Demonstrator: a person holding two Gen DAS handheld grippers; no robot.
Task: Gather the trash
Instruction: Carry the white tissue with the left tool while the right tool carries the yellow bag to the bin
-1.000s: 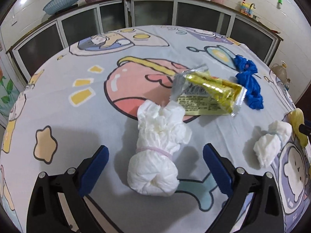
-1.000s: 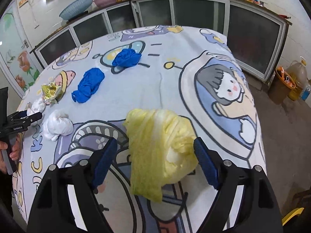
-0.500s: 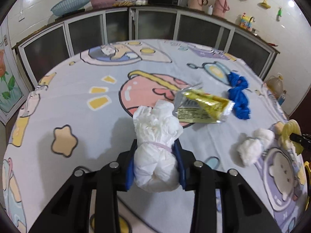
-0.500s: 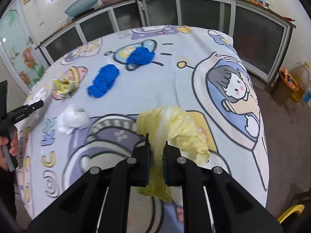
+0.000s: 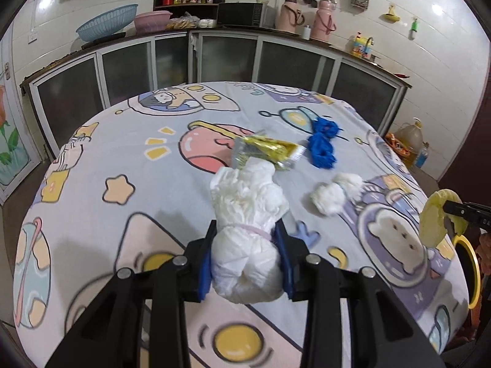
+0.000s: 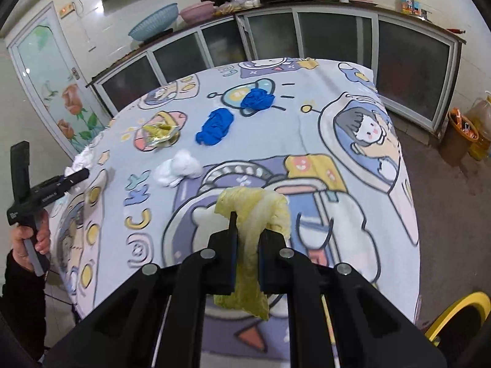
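Above the table (image 5: 92, 202), the left gripper (image 5: 245, 254) is pinching a soft white crumpled tissue bundle (image 5: 245, 214); at three o'clock, the right gripper (image 6: 247, 239) is squeezing a limp, probably light yellow leaf (image 6: 254, 211).

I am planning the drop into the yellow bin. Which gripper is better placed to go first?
Probably the right. The right gripper holds the cabbage leaf beyond the table edge, with the yellow bin just beside it. The left gripper, jaws shut on the white bag, is above the table, farther away.
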